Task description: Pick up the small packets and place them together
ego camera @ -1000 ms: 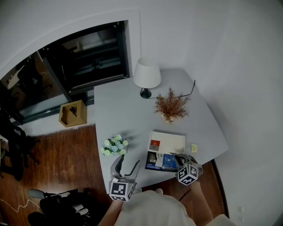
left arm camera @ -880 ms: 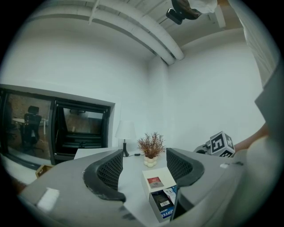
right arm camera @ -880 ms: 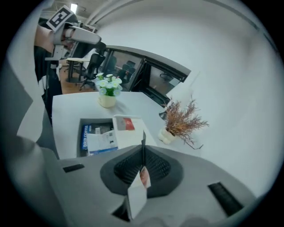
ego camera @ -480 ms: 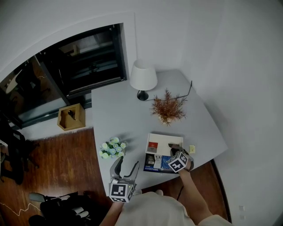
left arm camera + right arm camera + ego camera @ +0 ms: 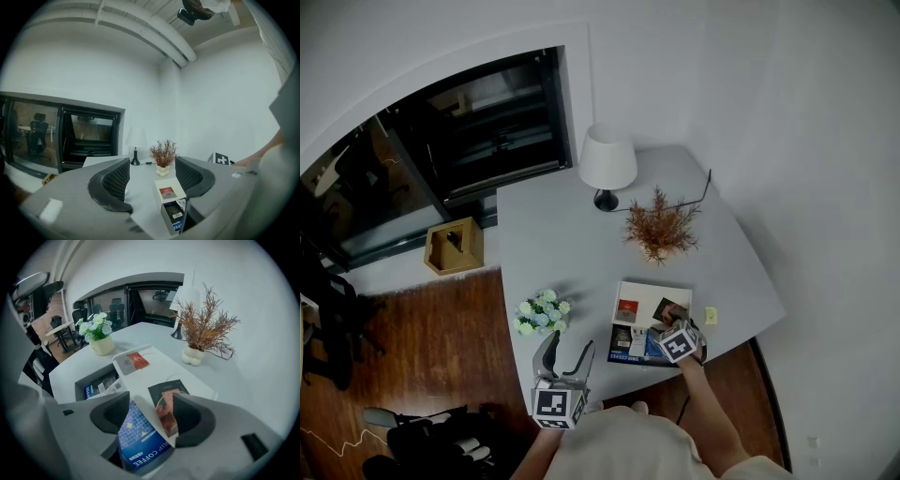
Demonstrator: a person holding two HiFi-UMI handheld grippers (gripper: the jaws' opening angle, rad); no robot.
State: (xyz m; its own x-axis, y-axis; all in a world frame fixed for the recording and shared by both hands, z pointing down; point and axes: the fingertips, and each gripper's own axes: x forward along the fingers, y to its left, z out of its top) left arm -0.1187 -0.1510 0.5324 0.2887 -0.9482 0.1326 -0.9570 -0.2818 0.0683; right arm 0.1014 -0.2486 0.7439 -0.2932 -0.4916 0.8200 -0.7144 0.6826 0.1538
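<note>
Head view: at the near edge of the grey table [image 5: 572,234], the left gripper [image 5: 566,356] is hovering, claws apart and empty. The right gripper [image 5: 149,408] is reaching over the white lid [image 5: 154,364], jaws opening, with a dark packet [image 5: 165,399] lying between them. The open box [image 5: 80,386] is holding a blue coffee packet [image 5: 136,437] among others. Two packets are resting on the lid: the dark one and a red packet [image 5: 132,362].

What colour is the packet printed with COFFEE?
Blue with pale diamonds; the coffee packet shows best in the right gripper view.
</note>
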